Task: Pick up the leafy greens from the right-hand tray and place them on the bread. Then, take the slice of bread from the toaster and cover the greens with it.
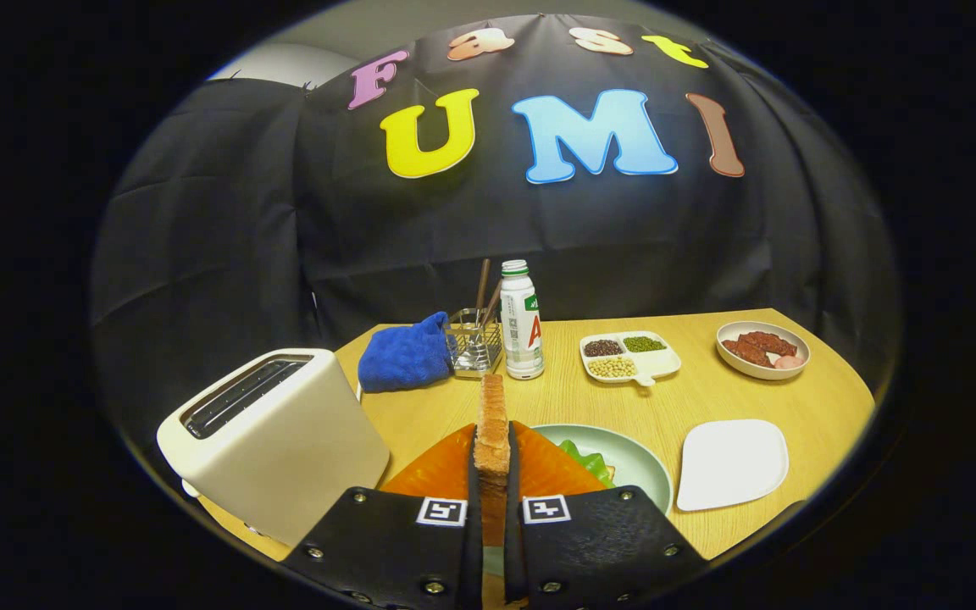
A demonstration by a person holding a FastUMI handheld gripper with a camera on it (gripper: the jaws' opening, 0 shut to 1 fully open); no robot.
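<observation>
Tool (492,474): clamped on the bread slice (492,424), held upright on edge.
Greens (585,462): on the green plate (636,457), just right of the slice.
Toaster (276,436): left of the slice.
White tray (732,464): right of the plate, on the surface (708,390).

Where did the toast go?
In the gripper view, the slice of bread stands on edge, pinched between the gripper's jaws, above the green plate holding the leafy greens, right of the toaster.

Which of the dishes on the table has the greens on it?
The pale green plate just beyond the jaws, which are shut on the bread slice. The greens lie there; the white square plate beside it is bare.
</observation>
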